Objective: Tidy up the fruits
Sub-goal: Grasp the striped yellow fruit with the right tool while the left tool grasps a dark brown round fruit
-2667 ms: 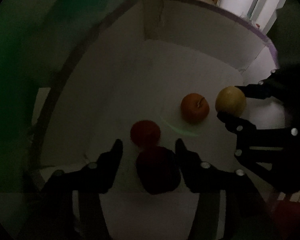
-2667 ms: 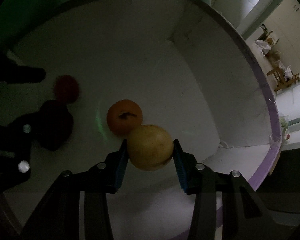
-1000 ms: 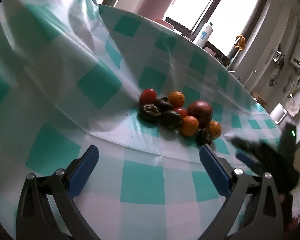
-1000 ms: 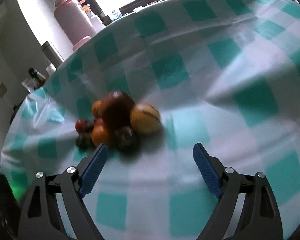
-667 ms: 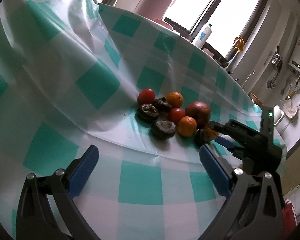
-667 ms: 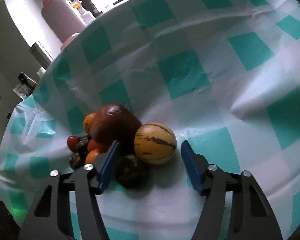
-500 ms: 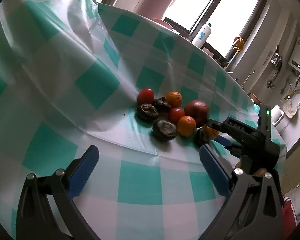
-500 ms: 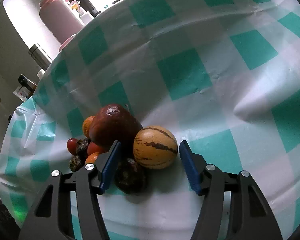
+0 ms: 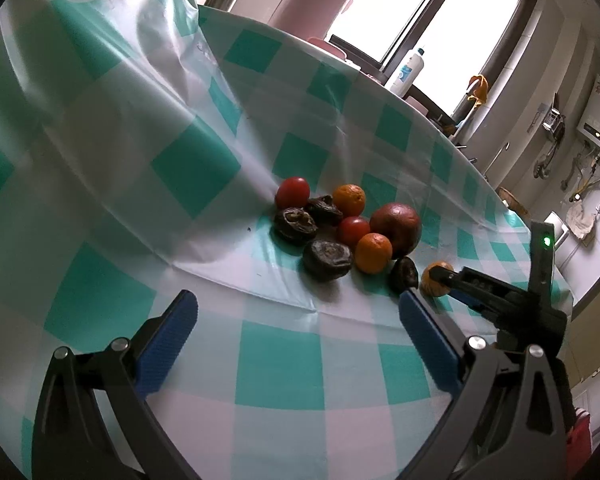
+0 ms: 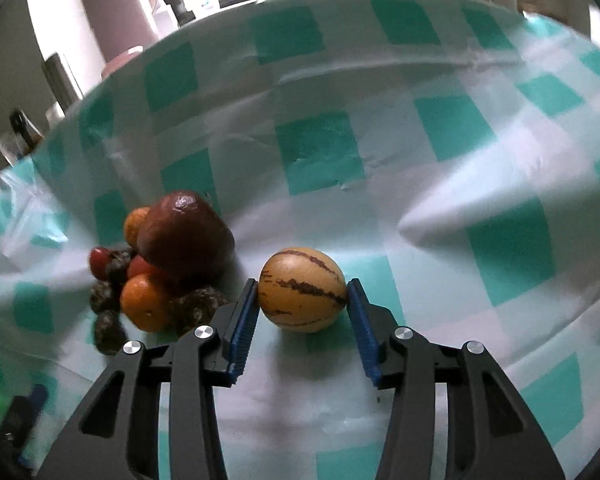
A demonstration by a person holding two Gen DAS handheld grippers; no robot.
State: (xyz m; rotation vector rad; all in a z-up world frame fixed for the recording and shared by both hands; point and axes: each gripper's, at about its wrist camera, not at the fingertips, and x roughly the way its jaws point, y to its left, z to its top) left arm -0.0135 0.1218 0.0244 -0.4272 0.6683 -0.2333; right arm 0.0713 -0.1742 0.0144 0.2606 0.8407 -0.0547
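**A:** Yellow with dark purple stripes, that's the striped melon-looking fruit (image 10: 302, 294), and it sits dead centre between the blue pads of the right gripper (image 10: 302, 312). One pad on each flank, and the jaws are closing in on it right now. In the right wrist view both pads look like they're already touching the skin, or as good as.

**B:** Which way does it run though? Round or long?

**A:** Slightly wider than tall, with the long axis running side to side, pad to pad. The stripes run the same way. So the squeeze lands on its ends, not its belly. I'd guess that's a bit more prone to slip.

**B:** Is it on the table or in the air?

**A:** Looks to be resting on the green-checked tablecloth (image 10: 508, 248), just to the right of the fruit pile (image 9: 340, 232), close to the big dark red fruit (image 10: 184, 236) but apart from it.

**B:** And the other hand?

**A:** The left gripper (image 9: 296, 320) hangs back with its jaws spread wide, nothing in them, pointing at the pile. The right one is clearly nearer.
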